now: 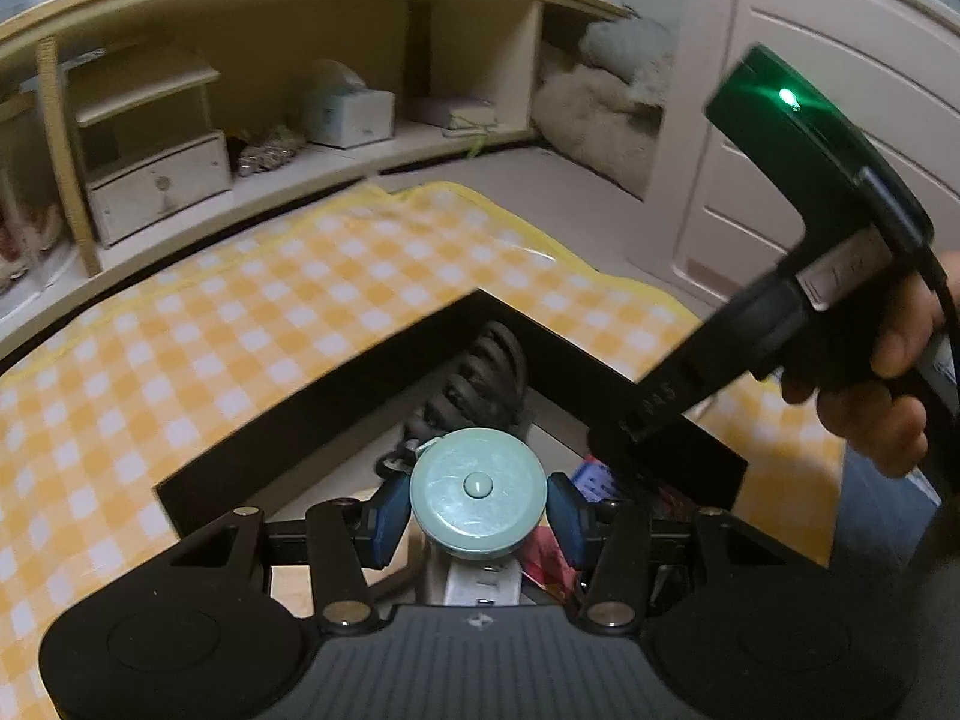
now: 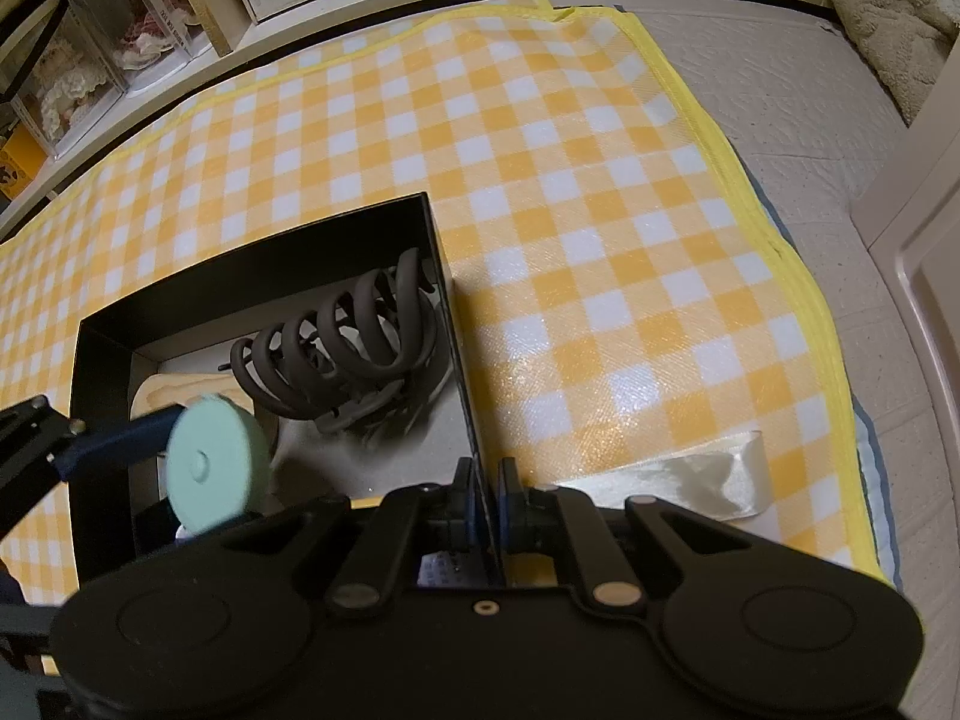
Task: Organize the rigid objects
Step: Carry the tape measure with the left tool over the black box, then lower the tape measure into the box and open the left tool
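Left gripper (image 1: 478,519) clamps the mint disc (image 1: 478,492) by its rim between both pads, face upward, poised above the open black box (image 2: 447,276) so it can go in flat. Right gripper (image 2: 486,510) is closed almost fully on the box's right wall, apparently to steady it. Inside lie a dark hair claw (image 2: 339,345) and a wooden piece (image 2: 180,393). A white ribbon (image 2: 678,477) lies on the checked mat (image 2: 600,180), just beside the box.

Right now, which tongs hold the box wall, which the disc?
Right tongs pinch the black box wall; left tongs hold the mint round disc over it.
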`<state>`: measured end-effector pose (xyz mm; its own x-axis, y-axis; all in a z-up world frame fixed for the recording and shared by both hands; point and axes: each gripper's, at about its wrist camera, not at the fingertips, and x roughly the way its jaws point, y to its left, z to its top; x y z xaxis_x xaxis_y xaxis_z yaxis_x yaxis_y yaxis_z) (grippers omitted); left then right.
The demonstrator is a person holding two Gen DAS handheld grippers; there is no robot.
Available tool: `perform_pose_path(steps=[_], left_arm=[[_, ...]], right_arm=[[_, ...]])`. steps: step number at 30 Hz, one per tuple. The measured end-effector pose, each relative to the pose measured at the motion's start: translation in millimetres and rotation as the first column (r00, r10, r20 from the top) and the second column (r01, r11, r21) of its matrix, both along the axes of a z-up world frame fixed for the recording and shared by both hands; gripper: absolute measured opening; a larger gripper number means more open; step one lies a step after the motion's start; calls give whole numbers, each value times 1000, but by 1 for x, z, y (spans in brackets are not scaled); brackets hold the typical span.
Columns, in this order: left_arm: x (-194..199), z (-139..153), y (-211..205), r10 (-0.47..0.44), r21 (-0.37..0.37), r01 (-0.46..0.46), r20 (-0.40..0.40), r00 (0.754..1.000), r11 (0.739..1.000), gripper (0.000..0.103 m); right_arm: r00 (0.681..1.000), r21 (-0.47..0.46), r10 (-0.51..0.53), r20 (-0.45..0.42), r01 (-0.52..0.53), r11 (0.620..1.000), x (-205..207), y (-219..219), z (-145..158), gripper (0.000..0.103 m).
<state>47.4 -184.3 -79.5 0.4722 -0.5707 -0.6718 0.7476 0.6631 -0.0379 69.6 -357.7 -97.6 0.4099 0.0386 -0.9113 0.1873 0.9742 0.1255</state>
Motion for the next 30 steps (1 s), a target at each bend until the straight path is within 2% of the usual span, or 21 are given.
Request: perform_pose_path(steps=[7,19,30], left_arm=[[3,-7,-14,-78,41,78,-19,997,996,50],[25,-18,-18,-23,48,24,-19,1000,999,50],[10,-19,-23,-98,83,103,-57,994,991,50]], right_arm=[[1000,-2,0,-1,0,1000,0,0,0,8],[1000,1,0,0,0,1000,0,0,0,8],[1000,-1,2,-1,-2,1000,0,0,0,8]])
